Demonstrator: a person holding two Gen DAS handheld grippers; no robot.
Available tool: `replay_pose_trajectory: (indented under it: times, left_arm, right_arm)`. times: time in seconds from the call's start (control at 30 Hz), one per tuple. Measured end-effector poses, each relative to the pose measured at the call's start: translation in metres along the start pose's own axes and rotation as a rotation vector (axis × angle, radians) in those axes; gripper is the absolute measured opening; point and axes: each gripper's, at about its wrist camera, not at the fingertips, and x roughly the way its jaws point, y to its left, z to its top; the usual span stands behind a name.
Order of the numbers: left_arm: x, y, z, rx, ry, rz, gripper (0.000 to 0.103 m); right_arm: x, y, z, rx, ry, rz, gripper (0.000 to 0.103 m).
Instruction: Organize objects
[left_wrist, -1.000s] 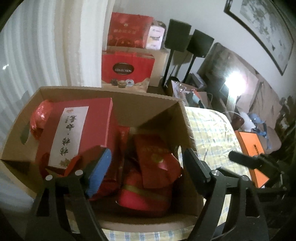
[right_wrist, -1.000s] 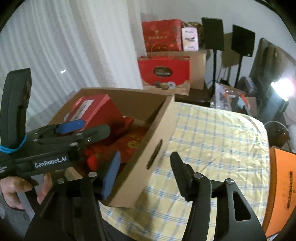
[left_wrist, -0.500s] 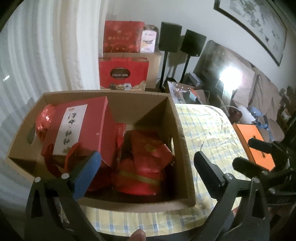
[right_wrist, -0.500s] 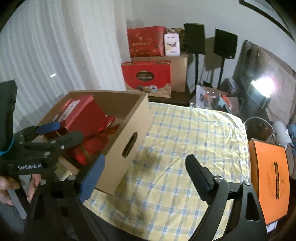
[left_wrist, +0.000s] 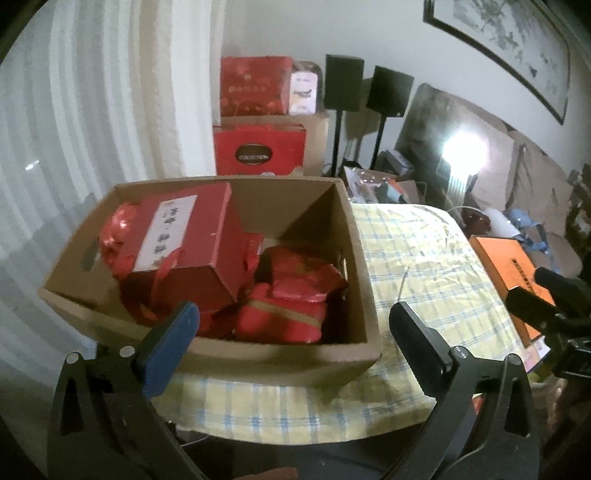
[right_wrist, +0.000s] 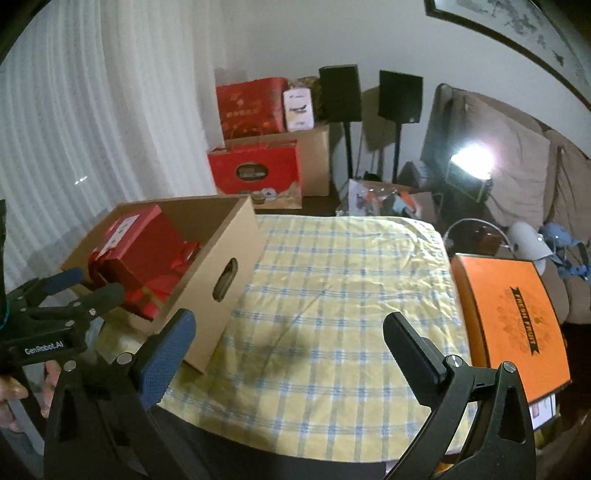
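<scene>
Left gripper (left_wrist: 291, 325) hovers level, jaws wide apart, empty; the cardboard box (left_wrist: 236, 350) of red gift packs (left_wrist: 192, 247) sits just ahead on the checked table (right_wrist: 332, 295). Right gripper (right_wrist: 286, 338) hangs over bare cloth, jaws apart, box off to its left

A brown carton (left_wrist: 236, 363) holds red gift boxes (left_wrist: 192, 254). The cloth (right_wrist: 332, 295) is yellow with blue-and-white checks. The flat box (right_wrist: 513, 314) is orange. Each tongs carries one blue pad (right_wrist: 166, 354).
</scene>
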Motion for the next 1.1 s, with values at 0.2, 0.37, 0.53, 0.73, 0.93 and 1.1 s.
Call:
replay_pose_trajectory:
  times: [0.2, 0.37, 0.53, 0.73, 0.93, 1.1]
  left_arm:
    - [-0.016, 0.001, -0.011, 0.010, -0.020, 0.082, 0.103]
    - [-0.029, 0.010, -0.018, -0.024, -0.036, 0.097, 0.103]
    - [-0.037, 0.016, -0.019, -0.033, -0.054, 0.130, 0.103]
    - [-0.042, 0.017, -0.021, -0.030, -0.067, 0.143, 0.103]
    - [-0.045, 0.016, -0.021, -0.026, -0.070, 0.143, 0.103]
    - [-0.045, 0.015, -0.021, -0.025, -0.067, 0.146, 0.103]
  right_arm:
    - [-0.015, -0.003, -0.010, -0.002, -0.029, -0.055, 0.102]
    - [-0.024, -0.004, -0.016, -0.004, -0.046, -0.070, 0.102]
    - [-0.032, -0.002, -0.018, -0.007, -0.063, -0.080, 0.102]
    - [-0.038, -0.001, -0.019, -0.005, -0.077, -0.094, 0.102]
    - [-0.040, -0.002, -0.023, -0.006, -0.077, -0.110, 0.102]
    - [-0.038, -0.006, -0.025, 0.009, -0.067, -0.117, 0.102]
